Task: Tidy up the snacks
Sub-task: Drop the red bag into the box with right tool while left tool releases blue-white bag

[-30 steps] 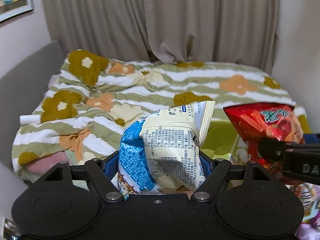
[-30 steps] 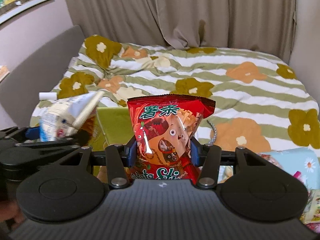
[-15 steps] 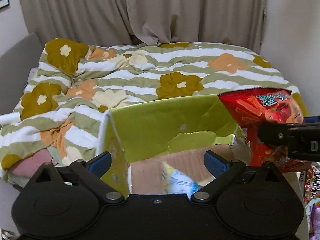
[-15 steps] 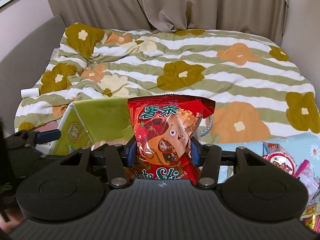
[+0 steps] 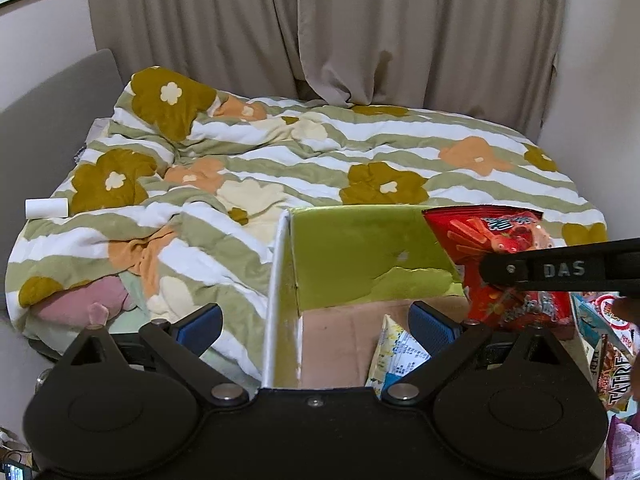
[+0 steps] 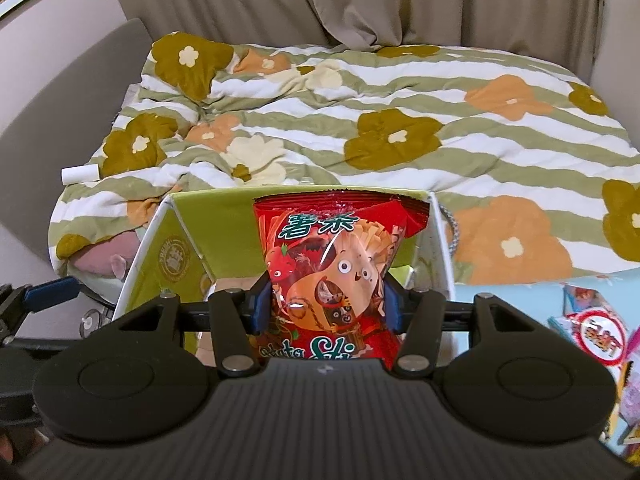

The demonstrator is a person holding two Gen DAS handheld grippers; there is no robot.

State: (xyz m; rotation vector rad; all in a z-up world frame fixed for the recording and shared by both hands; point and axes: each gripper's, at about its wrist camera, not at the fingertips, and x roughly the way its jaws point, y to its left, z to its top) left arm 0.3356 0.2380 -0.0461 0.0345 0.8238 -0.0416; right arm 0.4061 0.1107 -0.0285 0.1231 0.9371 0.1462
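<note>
While the left gripper (image 5: 316, 326) gapes empty, a glossy red packet (image 6: 336, 276) is pinched.
Right gripper (image 6: 326, 304) pads, just loosened, grasp the crinkly packet over the green box (image 6: 176, 240).

Both cameras are riding just behind their own claws and looking forward and steeply down along the fingers, toward the bed (image 5: 360, 168) and the curtain (image 5: 320, 32) behind it. The left wrist view is sitting over the left wall of the green box (image 5: 360, 256), so it is looking into the box from close above. The right wrist view is sitting further right, facing the same box (image 6: 176, 256) square on, with the red snack bag (image 6: 336, 264) filling its centre at very close range. Both views are sharing the box, the flowered quilt (image 6: 400, 120), the curtain (image 6: 360, 0) and the white roll (image 5: 46, 207); the left view is also catching the right claw (image 5: 560, 270) from the side.
</note>
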